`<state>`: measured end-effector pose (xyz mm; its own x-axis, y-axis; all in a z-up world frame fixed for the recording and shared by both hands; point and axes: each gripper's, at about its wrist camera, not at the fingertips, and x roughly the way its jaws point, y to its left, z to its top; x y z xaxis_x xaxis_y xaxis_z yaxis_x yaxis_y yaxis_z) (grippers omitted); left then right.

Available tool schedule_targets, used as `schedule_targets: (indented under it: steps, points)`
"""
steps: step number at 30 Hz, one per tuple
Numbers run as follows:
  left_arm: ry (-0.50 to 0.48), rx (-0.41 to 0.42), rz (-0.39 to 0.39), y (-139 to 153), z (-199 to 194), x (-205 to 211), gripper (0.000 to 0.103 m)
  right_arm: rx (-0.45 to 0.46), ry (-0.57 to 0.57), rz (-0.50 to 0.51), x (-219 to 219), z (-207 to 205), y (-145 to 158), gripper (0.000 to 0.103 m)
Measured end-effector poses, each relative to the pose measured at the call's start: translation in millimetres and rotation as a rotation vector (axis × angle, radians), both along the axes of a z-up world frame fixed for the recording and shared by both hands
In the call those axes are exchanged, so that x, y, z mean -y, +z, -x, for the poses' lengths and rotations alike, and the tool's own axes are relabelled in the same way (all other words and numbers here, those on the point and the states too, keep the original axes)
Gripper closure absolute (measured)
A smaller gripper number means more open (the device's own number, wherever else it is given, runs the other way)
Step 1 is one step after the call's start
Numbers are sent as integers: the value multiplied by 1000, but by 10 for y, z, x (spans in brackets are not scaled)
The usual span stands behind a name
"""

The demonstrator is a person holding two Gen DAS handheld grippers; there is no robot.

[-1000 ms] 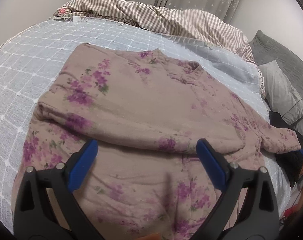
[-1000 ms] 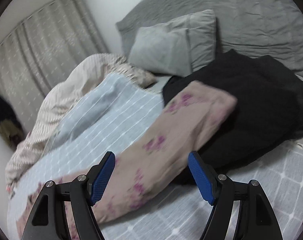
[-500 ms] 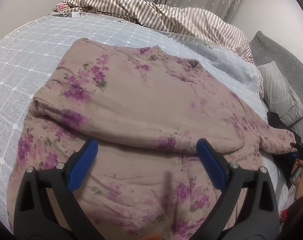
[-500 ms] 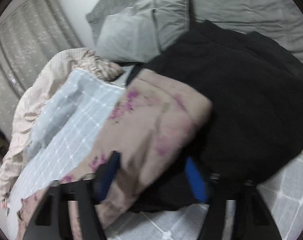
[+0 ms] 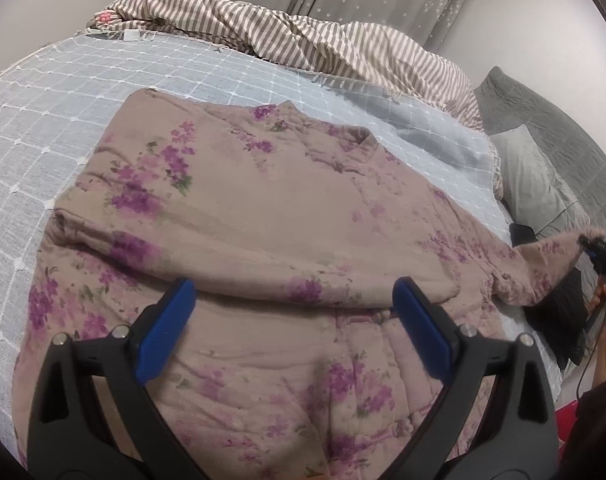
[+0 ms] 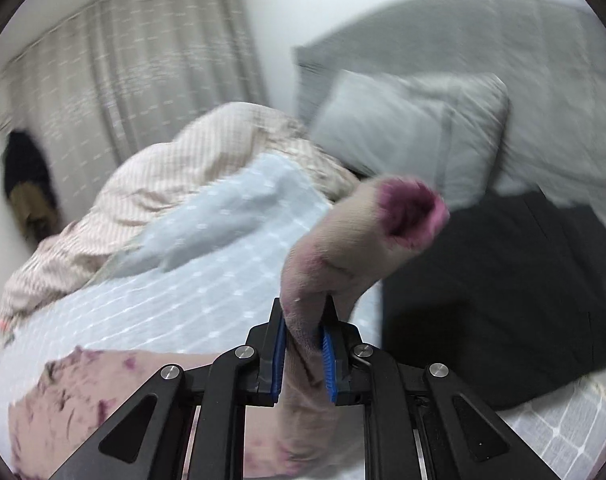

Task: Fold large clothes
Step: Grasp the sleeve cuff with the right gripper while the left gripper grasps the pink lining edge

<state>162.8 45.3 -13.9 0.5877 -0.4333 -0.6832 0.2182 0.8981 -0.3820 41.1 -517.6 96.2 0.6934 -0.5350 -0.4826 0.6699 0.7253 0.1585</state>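
Observation:
A pinkish-beige padded jacket with purple flowers [image 5: 263, 208] lies spread on the bed, one sleeve folded across its front. My left gripper [image 5: 293, 292] hovers open over the jacket's lower half, with nothing between its blue pads. The other sleeve [image 5: 543, 264] stretches out to the right. There my right gripper [image 5: 601, 252] holds it near the cuff. In the right wrist view the right gripper [image 6: 305, 316] has its jaws closing tight on the sleeve [image 6: 343, 248], pads pressing the fabric. The sleeve is raised, and the cuff's pink lining [image 6: 411, 212] shows.
A blue-grey checked bedspread [image 5: 63, 100] covers the bed. A striped duvet [image 5: 303, 40] is bunched along the far side under curtains. A grey pillow [image 5: 535, 184] and black clothing [image 6: 503, 300] lie at the right. A person's hand [image 5: 603, 300] holds the right gripper.
My right gripper went from open over the sleeve to shut on it near the cuff and lifted it off the black clothing. The left gripper barely moved.

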Motion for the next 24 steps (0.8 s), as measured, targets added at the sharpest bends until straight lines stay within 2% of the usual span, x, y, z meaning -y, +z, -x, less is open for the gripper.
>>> schedule_targets:
  steps: [7, 13, 16, 19, 22, 24]
  points:
    - [-33, -42, 49, 32, -20, -41, 5, -29, 248, 168, -1241, -704, 421, 88]
    - [-55, -92, 88, 16, -45, -55, 5, -89, 474, 228, -2315, -1159, 397, 88]
    - [-47, -105, 108, 10, -50, -77, 5, -137, 591, 239, -2858, -1356, 215, 88]
    - [-39, -109, 117, -15, -66, -112, 5, -203, 700, 190, -3256, -1555, -108, 85]
    - [-24, -117, 133, -45, -85, -154, 5, -301, 780, 84, -3526, -1771, -594, 80]
    - [-20, -118, 155, -44, -96, -177, 5, -375, 851, -47, -3607, -1890, -995, 76]
